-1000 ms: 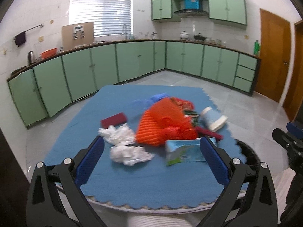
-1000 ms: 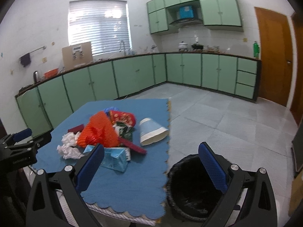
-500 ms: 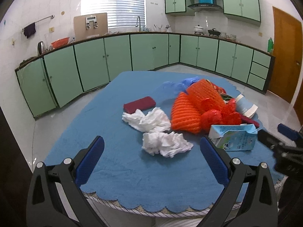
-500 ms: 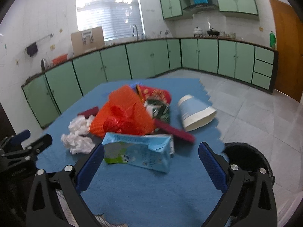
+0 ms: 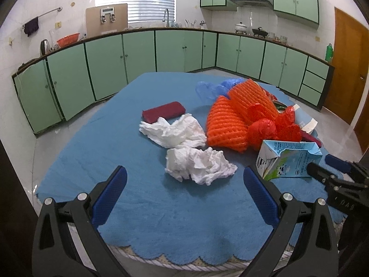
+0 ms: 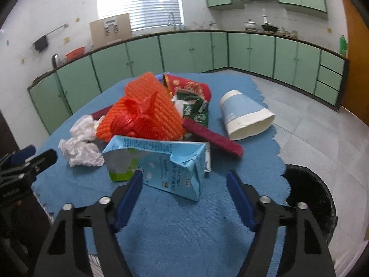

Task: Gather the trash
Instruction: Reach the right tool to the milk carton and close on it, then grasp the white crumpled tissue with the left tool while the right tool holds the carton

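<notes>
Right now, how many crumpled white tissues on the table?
2. One crumpled tissue lies nearest the left hand-held gripper; the other tissue sits behind it, against the dark red pouch. More may hide under the pile.

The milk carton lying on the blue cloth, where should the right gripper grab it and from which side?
Grip the milk carton across its flat side panels near the torn-open end, coming from the near table edge. It lies on its side facing the right gripper, whose jaws are closing, not yet touching it.

Both grippers lower and nearer the trash, right gripper (image 6: 184,182) jaws closing toward the milk carton (image 6: 156,159).
</notes>
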Demonstrator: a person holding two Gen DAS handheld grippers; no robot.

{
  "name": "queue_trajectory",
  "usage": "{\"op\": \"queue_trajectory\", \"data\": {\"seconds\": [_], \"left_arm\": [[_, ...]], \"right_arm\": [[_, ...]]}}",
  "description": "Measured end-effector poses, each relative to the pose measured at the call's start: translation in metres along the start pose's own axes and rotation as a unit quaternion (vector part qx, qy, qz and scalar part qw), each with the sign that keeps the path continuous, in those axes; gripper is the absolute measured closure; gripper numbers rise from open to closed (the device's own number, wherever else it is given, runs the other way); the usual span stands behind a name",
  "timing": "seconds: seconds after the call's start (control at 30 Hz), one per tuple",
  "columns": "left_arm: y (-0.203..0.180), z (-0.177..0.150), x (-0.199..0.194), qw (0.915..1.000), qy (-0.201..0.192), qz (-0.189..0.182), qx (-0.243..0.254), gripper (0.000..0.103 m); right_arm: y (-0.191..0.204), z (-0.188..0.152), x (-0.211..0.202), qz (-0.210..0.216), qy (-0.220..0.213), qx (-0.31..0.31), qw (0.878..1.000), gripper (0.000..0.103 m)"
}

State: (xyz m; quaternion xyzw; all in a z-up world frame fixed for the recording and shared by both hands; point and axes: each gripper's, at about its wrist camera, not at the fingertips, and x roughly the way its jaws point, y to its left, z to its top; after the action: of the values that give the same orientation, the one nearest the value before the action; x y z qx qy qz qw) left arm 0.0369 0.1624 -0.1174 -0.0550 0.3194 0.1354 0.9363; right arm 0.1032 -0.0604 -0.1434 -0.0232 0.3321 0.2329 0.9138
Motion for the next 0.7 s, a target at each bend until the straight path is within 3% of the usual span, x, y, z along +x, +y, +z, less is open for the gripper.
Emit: {"op": "queue_trajectory", "data": {"seconds": [0.27,0.37,0.6,0.7], "left_arm": [[-0.004,0.005,0.018,1.0,0.005,-0.002,-0.004,0.006],[-0.003,0.006,0.03,0.9998,0.017,-0.005,-0.006,0.012],[0.003,0.004,0.051,0.9982,0.05,-0.028,-0.017,0.049],[0.006,0.001,0.051,0.998,0.05,-0.033,-0.019,0.065]], "right_arm": [[0.002,-0.003,0.004,0.032,0.014,-0.011,0.999,0.063],[0.001,-0.003,0.002,0.053,0.023,-0.008,0.998,0.069],[0.01,-0.007,-0.007,0.099,0.032,-0.026,0.994,0.07],[0.007,-0.004,-0.009,0.089,0.024,-0.024,0.995,0.069]]}}
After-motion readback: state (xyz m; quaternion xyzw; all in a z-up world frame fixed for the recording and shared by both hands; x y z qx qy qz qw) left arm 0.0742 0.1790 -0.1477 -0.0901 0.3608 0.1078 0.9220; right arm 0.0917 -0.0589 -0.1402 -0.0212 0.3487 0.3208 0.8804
